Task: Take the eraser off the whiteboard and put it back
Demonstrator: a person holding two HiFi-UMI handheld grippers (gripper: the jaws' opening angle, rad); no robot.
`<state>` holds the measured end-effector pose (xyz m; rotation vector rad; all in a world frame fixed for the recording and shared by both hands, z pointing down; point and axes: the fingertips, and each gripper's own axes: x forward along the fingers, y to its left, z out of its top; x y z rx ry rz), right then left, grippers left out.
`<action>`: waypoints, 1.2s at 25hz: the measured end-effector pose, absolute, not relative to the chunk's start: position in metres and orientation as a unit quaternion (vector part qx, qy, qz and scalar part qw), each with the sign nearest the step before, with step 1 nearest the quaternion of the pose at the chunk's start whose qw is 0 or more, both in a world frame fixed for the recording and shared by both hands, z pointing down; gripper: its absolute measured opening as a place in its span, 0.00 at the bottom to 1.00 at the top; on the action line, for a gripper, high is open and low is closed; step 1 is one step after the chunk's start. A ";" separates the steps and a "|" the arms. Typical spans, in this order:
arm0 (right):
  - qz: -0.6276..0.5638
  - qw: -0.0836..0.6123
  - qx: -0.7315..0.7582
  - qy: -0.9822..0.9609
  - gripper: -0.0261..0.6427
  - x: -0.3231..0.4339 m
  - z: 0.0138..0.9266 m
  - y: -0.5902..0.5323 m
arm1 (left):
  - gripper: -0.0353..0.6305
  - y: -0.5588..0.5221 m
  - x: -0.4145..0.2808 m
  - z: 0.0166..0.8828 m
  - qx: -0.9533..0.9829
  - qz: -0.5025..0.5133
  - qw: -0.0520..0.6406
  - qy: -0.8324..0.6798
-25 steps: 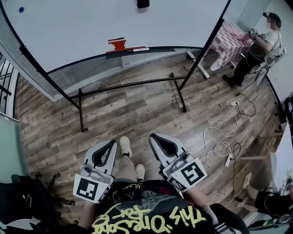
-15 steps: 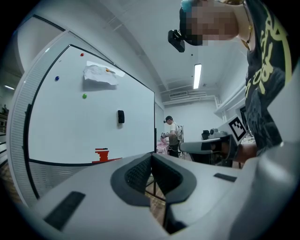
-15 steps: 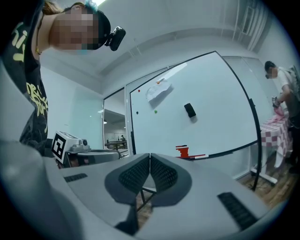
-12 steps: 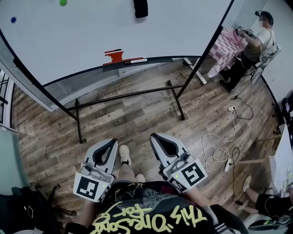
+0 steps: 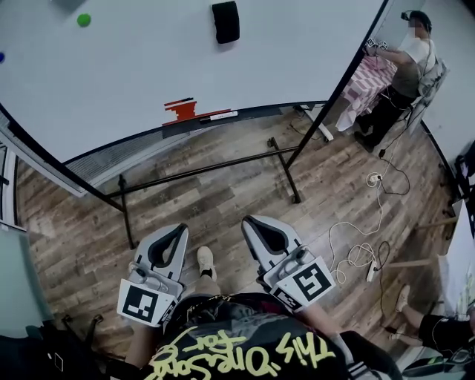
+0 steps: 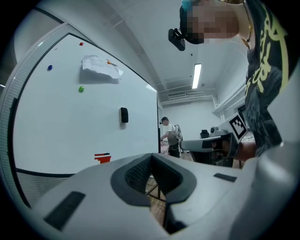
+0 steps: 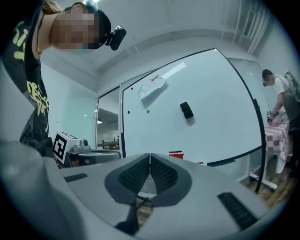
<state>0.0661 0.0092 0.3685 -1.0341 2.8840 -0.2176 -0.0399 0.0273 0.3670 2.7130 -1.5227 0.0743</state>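
The black eraser (image 5: 225,21) clings to the whiteboard (image 5: 133,67), high up and well ahead of both grippers. The left gripper view shows the eraser (image 6: 123,115) at mid-board, and the right gripper view shows the eraser (image 7: 186,110) tilted. My left gripper (image 5: 180,229) and right gripper (image 5: 249,221) are held side by side at waist height over the wooden floor, pointing level at the board. Both are shut with nothing between the jaws. The left gripper's tips (image 6: 151,155) meet, and so do the right gripper's tips (image 7: 150,155).
The board's tray holds a red block (image 5: 181,111) and a marker (image 5: 219,116). The stand's legs (image 5: 286,162) reach onto the floor. A green magnet (image 5: 84,20) and a pinned paper (image 6: 101,66) are on the board. A person (image 5: 404,56) stands at a checked table (image 5: 369,68); cables (image 5: 355,245) lie at right.
Both grippers have come closer to the whiteboard together, still shut. The eraser and the green magnet have slid further down into the head view.
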 end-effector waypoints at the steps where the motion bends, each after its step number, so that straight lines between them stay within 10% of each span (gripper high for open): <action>1: -0.071 0.036 -0.337 0.938 0.06 0.064 0.367 0.005 | 0.06 0.023 -0.043 0.366 0.871 0.024 0.014 -0.490; 30: -0.064 0.043 -0.355 0.932 0.05 0.002 0.358 -0.115 | 0.06 -0.101 -0.104 0.356 0.880 0.023 0.006 -0.475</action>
